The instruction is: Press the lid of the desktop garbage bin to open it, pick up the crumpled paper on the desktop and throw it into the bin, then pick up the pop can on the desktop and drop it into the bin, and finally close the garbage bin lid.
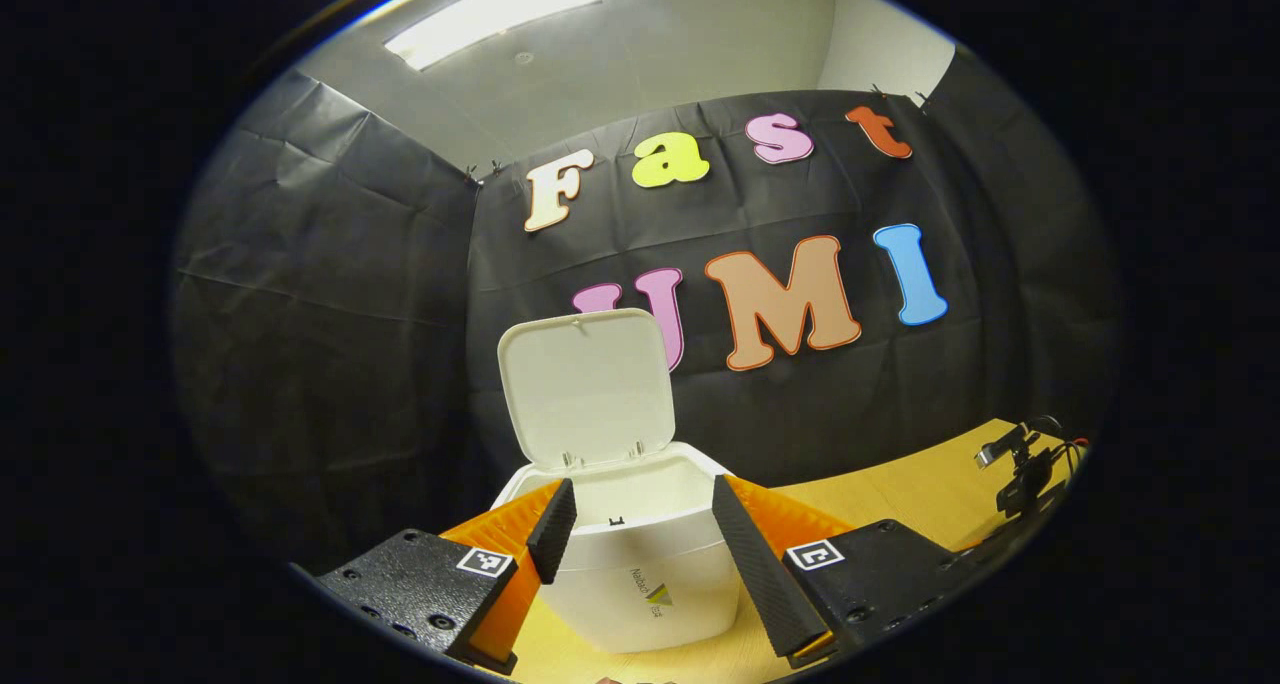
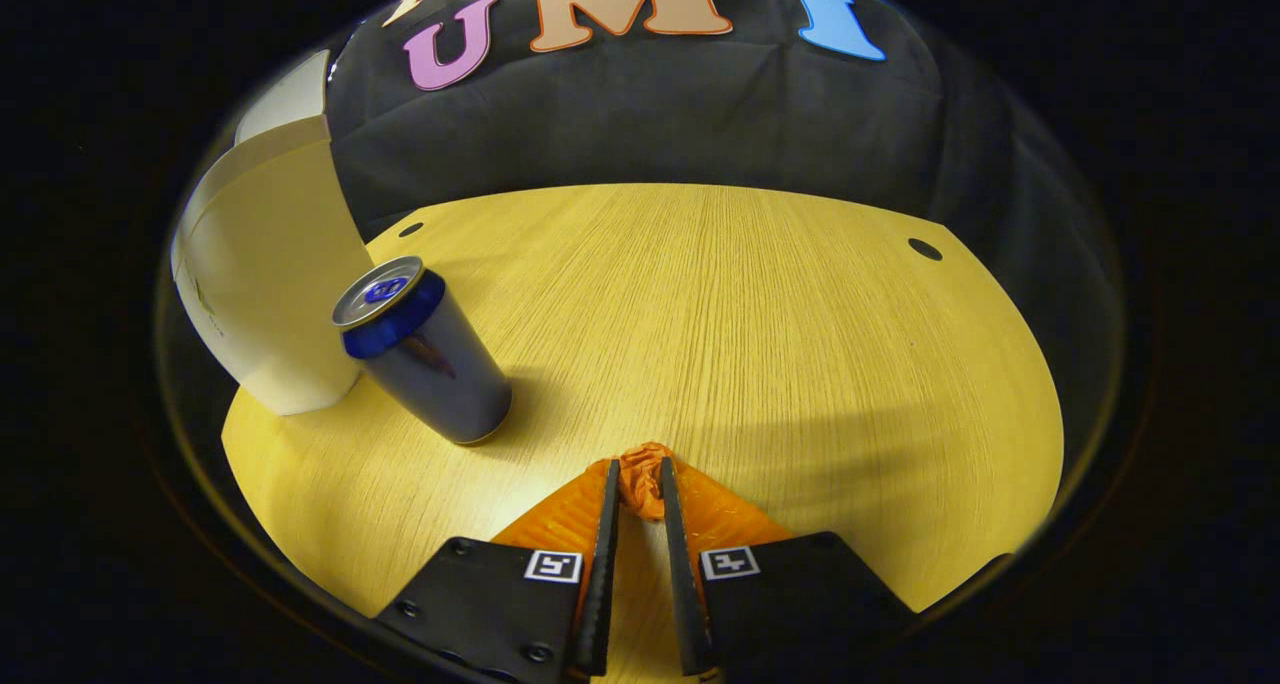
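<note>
1. The bin stands on the bench with its lid up, so the opening step looks done; the paper step is in hand.
2. The right gripper has its fingers closed on the paper, low over the bench.
3. The left gripper hangs spread before the bin, holding nothing.
4. Next, I judge: carry the paper over the opening and release.
5. The right gripper view adds the can, upright beside the bin's wall; the left gripper view gives the bin's open mouth.

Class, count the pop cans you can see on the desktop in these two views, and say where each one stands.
1. The pop can stands upright on the wooden desktop, beside the white garbage bin. More may be hidden.
</note>
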`<state>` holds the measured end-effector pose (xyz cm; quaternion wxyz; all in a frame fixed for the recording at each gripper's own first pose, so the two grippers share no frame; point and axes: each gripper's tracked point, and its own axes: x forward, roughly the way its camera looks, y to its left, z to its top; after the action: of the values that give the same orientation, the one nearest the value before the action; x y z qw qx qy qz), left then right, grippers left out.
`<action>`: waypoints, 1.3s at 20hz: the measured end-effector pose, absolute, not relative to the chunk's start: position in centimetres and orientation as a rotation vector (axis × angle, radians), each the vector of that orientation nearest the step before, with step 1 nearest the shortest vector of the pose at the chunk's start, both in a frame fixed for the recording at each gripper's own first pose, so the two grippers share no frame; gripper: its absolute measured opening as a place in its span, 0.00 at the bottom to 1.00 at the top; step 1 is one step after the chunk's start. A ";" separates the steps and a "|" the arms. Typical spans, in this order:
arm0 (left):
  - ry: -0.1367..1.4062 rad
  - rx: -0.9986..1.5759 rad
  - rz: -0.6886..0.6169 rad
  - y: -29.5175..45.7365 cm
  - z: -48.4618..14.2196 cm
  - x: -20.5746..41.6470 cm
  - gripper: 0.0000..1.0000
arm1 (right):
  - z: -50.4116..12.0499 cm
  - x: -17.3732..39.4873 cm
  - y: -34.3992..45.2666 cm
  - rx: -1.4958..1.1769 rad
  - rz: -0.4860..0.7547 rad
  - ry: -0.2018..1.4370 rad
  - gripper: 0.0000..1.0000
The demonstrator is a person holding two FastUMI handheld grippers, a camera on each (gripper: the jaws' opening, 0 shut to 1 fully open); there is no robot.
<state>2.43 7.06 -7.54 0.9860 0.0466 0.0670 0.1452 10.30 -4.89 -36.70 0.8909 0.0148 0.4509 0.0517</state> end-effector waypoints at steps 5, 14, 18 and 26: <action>0.136 0.083 0.278 6.7 -7.7 2.4 0.83 | -36.5 10.1 -5.3 -0.011 0.112 0.926 0.22; 0.141 0.066 0.268 6.7 -7.9 1.8 0.83 | -29.5 11.5 -4.2 -0.042 0.157 0.787 0.11; 0.150 0.048 0.265 6.8 -8.3 1.1 0.83 | -22.3 12.9 -1.3 -0.042 0.228 0.656 0.14; 0.191 0.044 0.300 8.2 -9.6 -1.5 0.84 | -7.3 14.8 13.2 -0.081 0.529 0.365 0.13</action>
<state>-1.50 8.25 -9.60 0.9840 0.0217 0.0949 0.1494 14.84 13.19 -7.34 0.9480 -0.0400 0.1793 0.2599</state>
